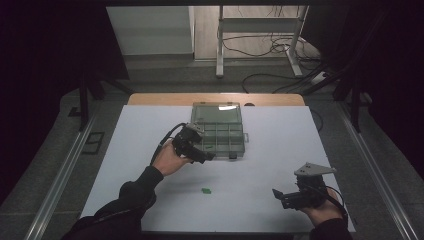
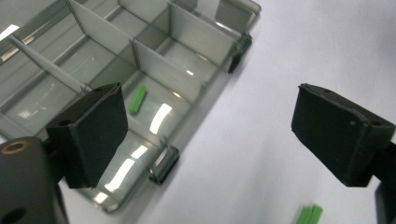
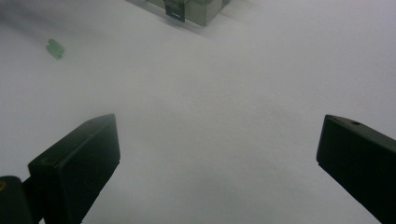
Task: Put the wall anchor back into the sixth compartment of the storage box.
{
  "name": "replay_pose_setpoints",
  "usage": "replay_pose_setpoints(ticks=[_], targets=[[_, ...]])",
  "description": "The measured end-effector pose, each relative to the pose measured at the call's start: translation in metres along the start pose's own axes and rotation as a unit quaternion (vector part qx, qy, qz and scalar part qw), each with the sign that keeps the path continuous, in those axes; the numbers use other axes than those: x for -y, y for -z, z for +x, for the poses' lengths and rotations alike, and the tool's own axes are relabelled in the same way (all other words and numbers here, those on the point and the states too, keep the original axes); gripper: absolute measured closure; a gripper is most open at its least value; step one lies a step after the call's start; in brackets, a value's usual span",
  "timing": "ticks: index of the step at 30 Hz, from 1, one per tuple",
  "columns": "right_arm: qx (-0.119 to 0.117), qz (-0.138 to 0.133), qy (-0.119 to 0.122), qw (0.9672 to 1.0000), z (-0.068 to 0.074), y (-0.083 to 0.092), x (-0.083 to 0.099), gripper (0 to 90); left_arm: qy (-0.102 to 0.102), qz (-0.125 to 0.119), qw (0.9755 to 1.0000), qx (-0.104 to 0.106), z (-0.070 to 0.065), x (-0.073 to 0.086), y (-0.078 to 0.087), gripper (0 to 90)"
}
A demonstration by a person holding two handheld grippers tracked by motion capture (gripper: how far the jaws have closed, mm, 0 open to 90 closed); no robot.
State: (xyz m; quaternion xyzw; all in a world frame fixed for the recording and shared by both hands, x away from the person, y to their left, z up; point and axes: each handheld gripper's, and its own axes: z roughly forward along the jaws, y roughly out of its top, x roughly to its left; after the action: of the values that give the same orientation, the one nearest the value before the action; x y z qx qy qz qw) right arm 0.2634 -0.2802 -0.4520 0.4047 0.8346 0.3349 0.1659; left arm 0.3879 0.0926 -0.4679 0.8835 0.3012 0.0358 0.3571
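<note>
The clear compartment box (image 1: 218, 131) sits toward the far middle of the white surface (image 1: 270, 165), its far side near the wooden strip (image 1: 215, 99) at the back edge. Wide bare surface lies to the left, right and near side of it. The left gripper (image 1: 206, 156) hovers at the box's near left corner, jaws spread wide with nothing between them; in the left gripper view one jaw hangs over the compartments and the other over bare surface beside the box wall.

A small green piece (image 2: 137, 99) lies flat on the floor of a near compartment, clear of the dividers. It is a short, slim, bright green bar with squared ends; its long axis runs roughly along the divider beside it, slanting up to the right in the left gripper view.

A second green piece (image 1: 205, 190) lies loose on the surface, well apart from the box on the near side, between the two hands.

The right gripper (image 1: 278, 195) waits near the near right corner of the surface, jaws spread and empty over bare surface.
</note>
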Motion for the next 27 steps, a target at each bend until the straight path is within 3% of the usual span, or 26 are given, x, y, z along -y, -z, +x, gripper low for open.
replay_pose_setpoints(ticks=[4,14,20,27], targets=[[-0.001,0.001,0.001,1.0,0.0,0.0,0.0,0.0,-0.01,-0.007,0.9999,-0.006,-0.007,0.004,0.007,0.0],[-0.001,0.002,0.005,1.0,0.001,0.0,0.0,0.0,-0.028,0.0,0.9994,-0.021,-0.021,0.018,0.019,0.0],[-0.002,0.002,0.006,1.0,0.001,-0.001,0.0,0.0,-0.023,0.028,0.9993,-0.012,-0.029,0.023,0.022,0.0],[-0.002,0.002,0.007,1.0,0.001,-0.001,0.001,0.0,-0.017,0.027,0.9995,-0.001,-0.039,0.03,0.024,0.0]])
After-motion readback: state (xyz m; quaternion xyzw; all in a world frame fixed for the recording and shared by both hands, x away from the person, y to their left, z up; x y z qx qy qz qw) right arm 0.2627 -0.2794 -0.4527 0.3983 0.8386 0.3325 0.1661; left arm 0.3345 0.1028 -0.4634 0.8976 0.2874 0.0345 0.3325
